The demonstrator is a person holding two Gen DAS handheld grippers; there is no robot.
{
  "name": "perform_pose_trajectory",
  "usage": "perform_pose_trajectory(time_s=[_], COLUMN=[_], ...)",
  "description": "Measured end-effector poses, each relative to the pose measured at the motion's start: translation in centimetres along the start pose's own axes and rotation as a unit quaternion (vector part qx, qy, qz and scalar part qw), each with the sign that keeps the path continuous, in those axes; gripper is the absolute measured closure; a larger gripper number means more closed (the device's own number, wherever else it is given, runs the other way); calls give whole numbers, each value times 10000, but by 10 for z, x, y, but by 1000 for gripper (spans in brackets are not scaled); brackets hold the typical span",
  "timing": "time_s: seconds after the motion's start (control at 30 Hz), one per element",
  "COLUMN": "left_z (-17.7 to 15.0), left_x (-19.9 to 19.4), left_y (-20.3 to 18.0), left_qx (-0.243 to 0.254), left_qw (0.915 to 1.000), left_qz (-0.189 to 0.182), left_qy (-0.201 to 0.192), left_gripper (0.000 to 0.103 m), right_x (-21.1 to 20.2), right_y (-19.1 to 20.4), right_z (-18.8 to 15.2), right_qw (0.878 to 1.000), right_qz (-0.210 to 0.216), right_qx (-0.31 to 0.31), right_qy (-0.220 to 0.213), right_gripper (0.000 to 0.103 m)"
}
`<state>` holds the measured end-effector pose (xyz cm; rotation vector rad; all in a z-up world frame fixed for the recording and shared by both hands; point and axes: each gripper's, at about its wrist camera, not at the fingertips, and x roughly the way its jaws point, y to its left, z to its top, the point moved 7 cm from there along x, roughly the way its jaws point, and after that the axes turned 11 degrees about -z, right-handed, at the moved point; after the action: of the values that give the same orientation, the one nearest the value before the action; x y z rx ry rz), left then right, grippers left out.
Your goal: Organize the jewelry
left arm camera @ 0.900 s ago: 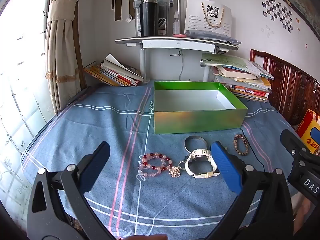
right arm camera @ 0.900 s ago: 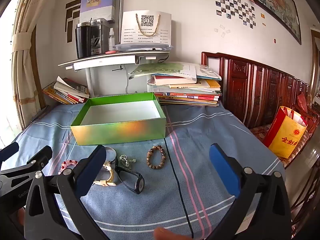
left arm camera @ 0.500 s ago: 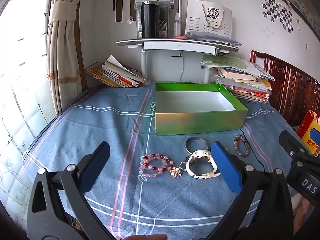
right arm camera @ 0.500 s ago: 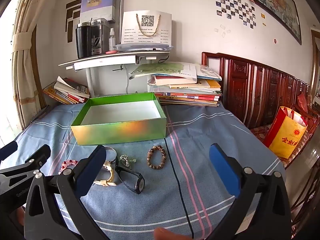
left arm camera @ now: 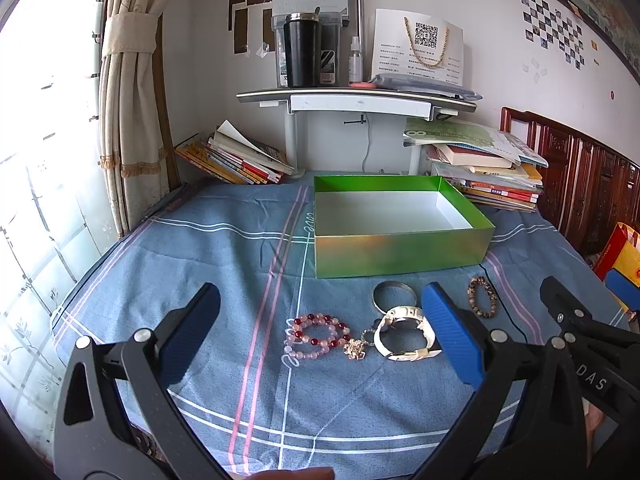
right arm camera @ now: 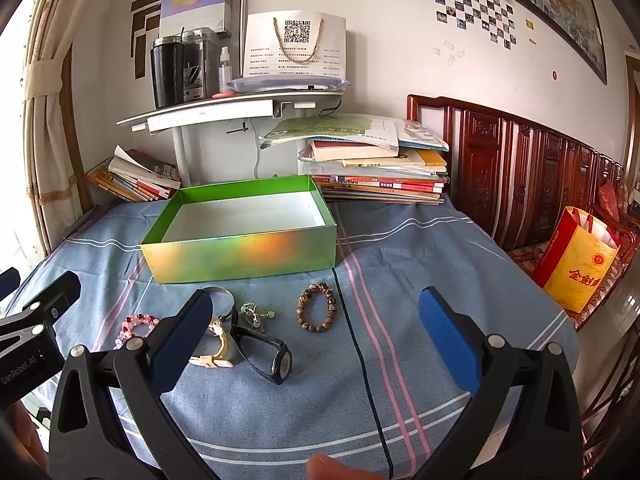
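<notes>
- Left hand-held gripper [left arm camera: 320, 322]: blue-padded fingers spread wide apart, nothing between the pads; it hovers above the blue striped cloth [left arm camera: 200, 248] that covers the counter.
- Right hand-held gripper [right arm camera: 314, 330]: fingers likewise spread wide, nothing clamped; its black frame also shows at the right edge of the left wrist view.
- Green box [left arm camera: 400, 256]: open, white inside, nothing in it; stands on the cloth beyond the jewelry, near the far end of the counter.
- Pink and red bead bracelet [left arm camera: 316, 336]: lies flat on the cloth in front of the box, leftmost of the row.
- Gold charm [left arm camera: 355, 349]: just beside the bead bracelet, between it and the white watch.
- White watch [left arm camera: 404, 332]: lies on its side, strap curled; partly hidden behind the left finger of the right hand-held gripper in the right wrist view.
- Silver bangle [left arm camera: 392, 294]: flat on the cloth between the white watch and the box front.
- Brown bead bracelet [right arm camera: 319, 306]: lies apart from the others, to the right of the row.
- Black watch [right arm camera: 268, 354]: lies nearest the right wrist camera, strap extended.
- Small pale trinket [right arm camera: 256, 314]: between the bangle and the brown bead bracelet; its kind cannot be made out.
- Stacked books [right arm camera: 376, 172]: piled behind the box on the right.
- Fingertip [right arm camera: 328, 470]: a person's, at the lower edge of the right wrist view.
</notes>
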<state>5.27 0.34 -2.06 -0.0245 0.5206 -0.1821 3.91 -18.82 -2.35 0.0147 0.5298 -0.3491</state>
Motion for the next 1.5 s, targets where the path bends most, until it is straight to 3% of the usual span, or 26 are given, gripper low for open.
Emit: perform_pose_trajectory(time_s=[1.5], left_z=[-8], left_x=[10], left_y=[0], left_qx=[22], left_qw=[9999], left_qz=[4], left_qy=[161], left_gripper=[3], right_x=[1], right_y=[3], right_z=[-2], right_qw=[10000], right_qz=[44], right_qx=[-13], right_qy=[11], right_gripper=[2])
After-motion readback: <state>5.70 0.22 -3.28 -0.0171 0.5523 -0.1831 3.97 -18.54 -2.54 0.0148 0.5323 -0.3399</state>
